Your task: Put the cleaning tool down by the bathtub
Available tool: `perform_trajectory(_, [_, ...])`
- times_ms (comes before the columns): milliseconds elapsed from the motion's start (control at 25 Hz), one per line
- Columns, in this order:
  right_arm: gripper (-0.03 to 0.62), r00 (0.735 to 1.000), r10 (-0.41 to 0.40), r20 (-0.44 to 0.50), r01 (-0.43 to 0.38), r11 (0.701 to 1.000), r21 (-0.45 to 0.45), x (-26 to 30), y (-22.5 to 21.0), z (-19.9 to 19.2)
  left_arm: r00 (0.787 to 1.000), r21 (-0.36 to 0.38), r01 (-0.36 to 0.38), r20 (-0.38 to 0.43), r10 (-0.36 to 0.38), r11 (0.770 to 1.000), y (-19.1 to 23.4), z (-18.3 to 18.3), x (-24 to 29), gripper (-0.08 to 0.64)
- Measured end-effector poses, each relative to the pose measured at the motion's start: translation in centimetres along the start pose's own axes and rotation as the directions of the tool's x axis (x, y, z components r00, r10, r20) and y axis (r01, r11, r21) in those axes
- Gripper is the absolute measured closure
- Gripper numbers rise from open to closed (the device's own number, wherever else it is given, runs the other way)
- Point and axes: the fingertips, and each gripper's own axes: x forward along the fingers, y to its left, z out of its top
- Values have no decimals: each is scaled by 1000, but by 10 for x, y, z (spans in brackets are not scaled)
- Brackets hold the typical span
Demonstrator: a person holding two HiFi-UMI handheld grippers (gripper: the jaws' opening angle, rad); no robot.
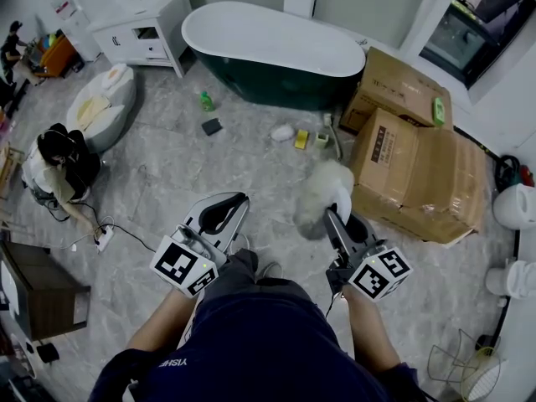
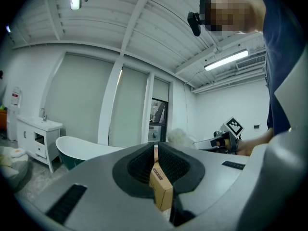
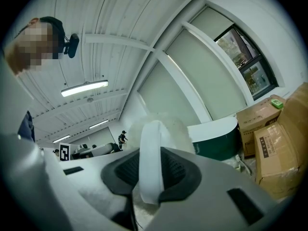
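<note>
A white freestanding bathtub [image 1: 268, 40] with a dark green outside stands at the far side of the floor; it also shows in the left gripper view [image 2: 86, 150] and the right gripper view [image 3: 216, 129]. The cleaning tool is a fluffy pale duster [image 1: 322, 191] with a white handle [image 3: 150, 162]. My right gripper [image 1: 339, 216] is shut on that handle, the fluffy head pointing toward the tub, well short of it. My left gripper [image 1: 224, 212] is held level beside it, its jaws closed on a small tan box [image 2: 161, 184].
Big cardboard boxes [image 1: 419, 166] stand right of the tub. A green bottle [image 1: 206, 101], a dark pad [image 1: 212, 126] and a yellow sponge [image 1: 301, 139] lie on the floor before it. A white vanity [image 1: 142, 28] stands back left; a person [image 1: 59, 162] crouches at left.
</note>
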Motion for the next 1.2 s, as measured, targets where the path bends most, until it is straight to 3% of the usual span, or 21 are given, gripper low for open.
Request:
perform_trajectory(600, [503,1000,6,-27,-6,1000,-6,40,-27,11,1000,-23,-29,11,29,999,40,-3,29,512])
perform_trajectory(1200, [503,998,-17,-55,18,1000,15,137,-77,35,1000,-50,0,-20,-1,999,131,-3,101,513])
